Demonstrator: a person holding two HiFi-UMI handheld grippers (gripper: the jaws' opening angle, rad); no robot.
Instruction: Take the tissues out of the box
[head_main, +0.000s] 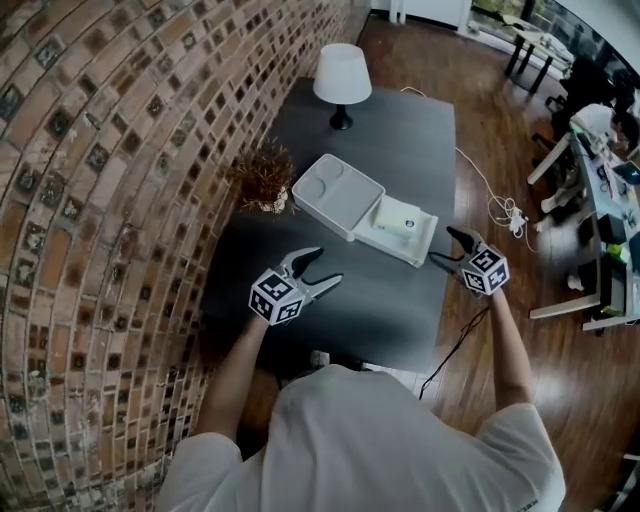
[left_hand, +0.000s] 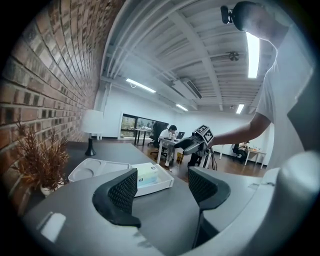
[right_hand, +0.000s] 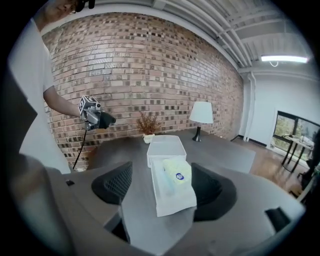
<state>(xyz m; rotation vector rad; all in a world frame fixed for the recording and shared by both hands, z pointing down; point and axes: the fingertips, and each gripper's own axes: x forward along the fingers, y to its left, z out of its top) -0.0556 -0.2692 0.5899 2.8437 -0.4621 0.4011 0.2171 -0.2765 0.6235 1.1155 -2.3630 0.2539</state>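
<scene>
- The tissue pack (head_main: 399, 221) lies in the open white box (head_main: 421, 250), centre frame on the counter (head_main: 380, 300).
- It looks light, soft and slick-wrapped; pinch across its narrow sides.
- Left tongs (head_main: 330, 265) and right tongs (head_main: 441, 245) are both released and empty.

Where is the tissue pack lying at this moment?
In the head view, the tissue pack lies inside the open white box on the dark table, just right of the lid and nearest the right gripper.

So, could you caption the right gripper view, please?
Right gripper, jaws apart, facing an open white plastic box holding pale-green tissues.
</scene>
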